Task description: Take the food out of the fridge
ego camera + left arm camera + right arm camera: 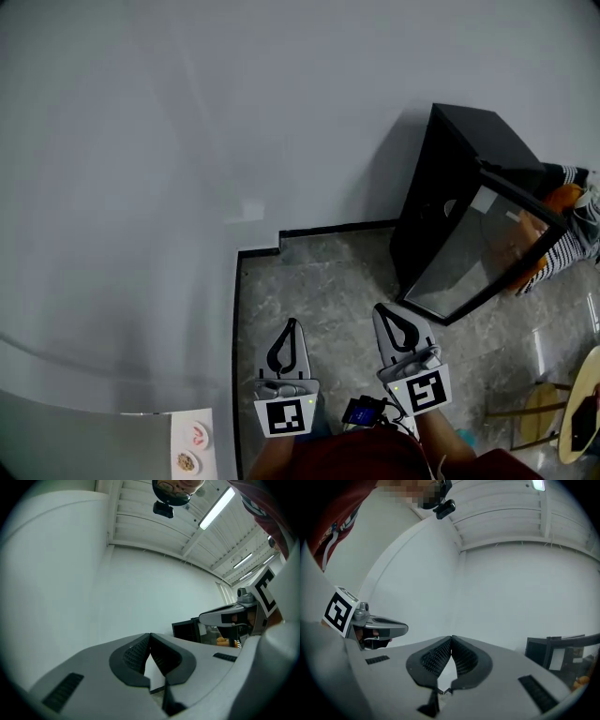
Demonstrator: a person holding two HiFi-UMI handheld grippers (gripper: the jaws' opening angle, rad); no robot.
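Note:
A small black fridge [441, 187] stands on the floor against the white wall at the right, its glass door [478, 258] swung open. Orange food [562, 199] shows at its far right edge. The fridge also appears at the right of the left gripper view [187, 630] and the right gripper view [555, 651]. My left gripper [292, 323] is held over the stone floor, jaws shut and holding nothing. My right gripper [382, 309] is beside it, nearer the fridge door, jaws also shut and holding nothing. Both point toward the wall, short of the fridge.
White wall [187, 141] fills the left and top of the head view. A white surface with two small dishes [192, 448] lies at the bottom left. A wooden stool [539, 408] and a round table edge [581, 412] stand at the bottom right. Grey stone floor [319, 281] lies ahead.

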